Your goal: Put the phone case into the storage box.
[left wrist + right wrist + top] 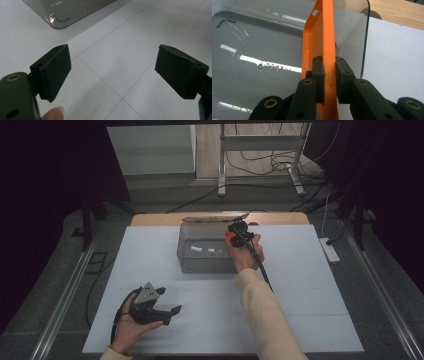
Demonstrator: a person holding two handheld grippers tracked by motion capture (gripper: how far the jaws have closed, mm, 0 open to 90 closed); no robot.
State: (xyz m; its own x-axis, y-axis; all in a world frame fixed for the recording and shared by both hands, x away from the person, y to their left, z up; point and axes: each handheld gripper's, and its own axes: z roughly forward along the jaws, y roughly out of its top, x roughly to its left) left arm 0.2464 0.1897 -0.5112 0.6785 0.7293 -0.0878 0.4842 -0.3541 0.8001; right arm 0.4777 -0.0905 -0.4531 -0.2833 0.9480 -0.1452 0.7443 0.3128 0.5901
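Observation:
An orange phone case (322,37) stands on edge between my right gripper's (329,80) pads, which are shut on its lower rim. It hangs over the right end of a clear grey plastic box (249,55). In the high view the right gripper (236,235) is above the box's (200,257) far right corner, with a bit of the orange case (228,237) showing by the hand. My left gripper (169,302) rests in a hand near the table's front left, open. Between its wide-apart pads (56,70) lies only bare white table.
The box's lid (215,217) lies along its far side on the wooden table edge (280,218). Small white bits (202,250) lie inside the box. One corner of the box (65,15) shows ahead of the left gripper. A power strip (330,249) lies on the floor at right.

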